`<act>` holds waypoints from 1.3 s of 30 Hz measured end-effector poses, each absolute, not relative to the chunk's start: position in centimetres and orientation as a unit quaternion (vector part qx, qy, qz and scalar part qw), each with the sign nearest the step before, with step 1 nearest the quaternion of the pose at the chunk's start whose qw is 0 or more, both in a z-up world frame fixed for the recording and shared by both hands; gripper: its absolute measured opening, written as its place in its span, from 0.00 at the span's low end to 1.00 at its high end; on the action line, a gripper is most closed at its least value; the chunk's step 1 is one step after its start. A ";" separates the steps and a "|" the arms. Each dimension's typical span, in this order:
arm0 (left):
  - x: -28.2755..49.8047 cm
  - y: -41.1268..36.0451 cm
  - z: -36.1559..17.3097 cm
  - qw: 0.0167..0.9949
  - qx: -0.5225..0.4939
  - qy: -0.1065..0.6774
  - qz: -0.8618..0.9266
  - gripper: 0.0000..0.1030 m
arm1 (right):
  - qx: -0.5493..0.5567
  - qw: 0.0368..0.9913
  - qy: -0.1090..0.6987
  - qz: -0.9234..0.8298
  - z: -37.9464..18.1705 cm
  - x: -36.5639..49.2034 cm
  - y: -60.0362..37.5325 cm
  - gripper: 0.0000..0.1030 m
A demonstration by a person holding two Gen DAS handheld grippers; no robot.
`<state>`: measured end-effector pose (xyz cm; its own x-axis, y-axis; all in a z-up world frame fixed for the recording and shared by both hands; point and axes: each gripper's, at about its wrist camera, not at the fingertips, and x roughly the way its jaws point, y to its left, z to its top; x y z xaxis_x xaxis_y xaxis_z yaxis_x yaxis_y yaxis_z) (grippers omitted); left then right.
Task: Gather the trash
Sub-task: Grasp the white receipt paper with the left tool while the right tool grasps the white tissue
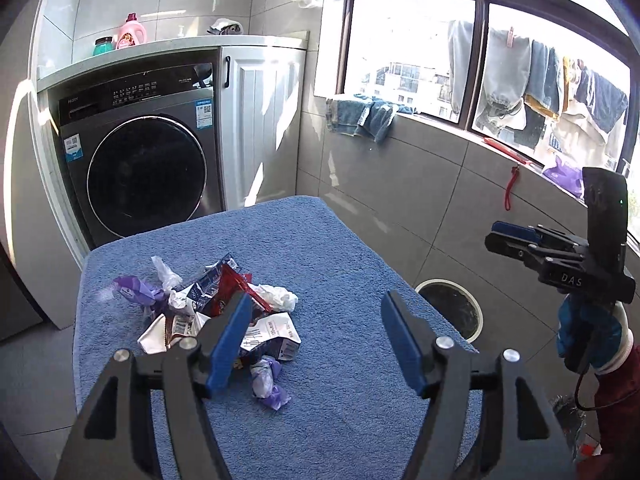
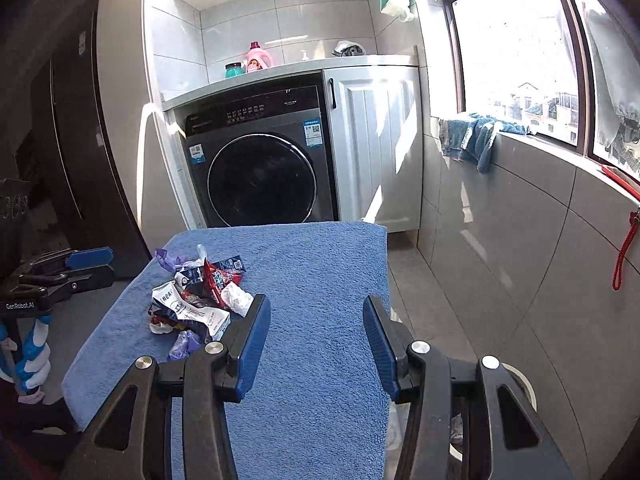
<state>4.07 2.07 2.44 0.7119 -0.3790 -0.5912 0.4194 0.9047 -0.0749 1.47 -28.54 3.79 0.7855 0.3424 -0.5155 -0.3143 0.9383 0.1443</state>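
1. A dark front-loading washing machine is seen built in under a white counter, beyond the far edge of the worktop.
2. The worktop is covered with a blue terry towel, and the trash is carried on its left half.
3. A round trash bin with a pale rim is seen on the floor, just beside the worktop's right edge.
4. The trash pile is made up of crumpled wrappers lying together: a flattened white carton, a red snack wrapper, purple wrappers and white tissue.
5. The left hand-held gripper is held above the near part of the worktop with its blue pads spread wide and nothing between them; its left pad is seen in front of the pile's near edge.
6. The right hand-held gripper is likewise spread apart and empty, held over bare towel to the right of the pile.
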 end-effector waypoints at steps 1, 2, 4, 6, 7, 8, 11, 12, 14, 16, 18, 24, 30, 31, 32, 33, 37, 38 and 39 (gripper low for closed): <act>3.9 2.8 2.1 0.923 0.041 0.315 -0.218 0.64 | 0.019 0.943 0.278 0.184 4.0 1.2 -27.4 0.45; 3.7 3.4 1.8 0.920 0.052 0.319 -0.220 0.64 | 0.014 0.941 0.280 0.192 4.1 1.3 -26.6 0.45; 3.5 4.4 0.7 0.919 0.077 0.326 -0.210 0.64 | 0.003 0.937 0.283 0.206 4.0 1.5 -25.0 0.45; 4.2 5.1 -0.8 0.913 0.070 0.347 -0.201 0.64 | 0.000 0.932 0.290 0.219 3.6 2.2 -23.8 0.45; 4.7 5.8 -1.6 0.910 0.057 0.359 -0.199 0.64 | 0.000 0.929 0.295 0.224 3.1 2.6 -23.4 0.45; 5.2 6.3 -2.4 0.908 0.044 0.368 -0.196 0.64 | 0.001 0.926 0.301 0.227 2.6 3.2 -23.1 0.45; 7.3 7.6 -4.1 0.905 0.009 0.387 -0.179 0.64 | -0.001 0.918 0.321 0.235 0.9 4.8 -22.3 0.45; 8.1 7.9 -4.5 0.903 -0.004 0.393 -0.176 0.64 | -0.004 0.915 0.328 0.236 0.3 5.4 -22.0 0.45; 9.7 8.1 -5.1 0.899 -0.026 0.401 -0.173 0.64 | -0.005 0.909 0.340 0.242 -0.7 6.4 -21.5 0.45; 11.3 8.0 -5.7 0.898 -0.037 0.408 -0.163 0.64 | -0.005 0.903 0.350 0.248 -1.6 7.6 -21.0 0.45; 12.9 8.0 -6.4 0.893 -0.044 0.419 -0.156 0.64 | -0.003 0.898 0.358 0.254 -2.3 8.8 -20.6 0.45; 15.6 7.7 -8.5 0.880 -0.039 0.450 -0.145 0.62 | -0.006 0.886 0.375 0.273 -4.1 12.1 -19.0 0.45; 16.7 7.5 -10.2 0.873 -0.017 0.467 -0.138 0.48 | -0.012 0.874 0.386 0.296 -5.7 14.9 -16.9 0.45; 16.7 7.4 -10.3 0.873 -0.014 0.466 -0.140 0.47 | -0.013 0.871 0.387 0.302 -5.9 15.3 -16.5 0.45; 16.6 7.4 -10.5 0.873 -0.012 0.466 -0.145 0.43 | -0.014 0.868 0.389 0.307 -6.1 15.7 -16.0 0.45; 16.4 7.2 -10.5 0.873 -0.009 0.463 -0.150 0.40 | -0.016 0.866 0.391 0.313 -6.3 16.0 -15.5 0.45; 15.0 5.9 -10.8 0.875 0.019 0.454 -0.164 0.29 | -0.028 0.855 0.400 0.328 -7.2 17.1 -13.9 0.45; 14.5 5.7 -10.8 0.879 0.028 0.448 -0.164 0.29 | -0.030 0.854 0.403 0.329 -7.6 17.4 -13.6 0.45; 14.2 5.5 -10.8 0.880 0.033 0.445 -0.166 0.29 | -0.032 0.852 0.406 0.329 -7.9 17.7 -13.3 0.45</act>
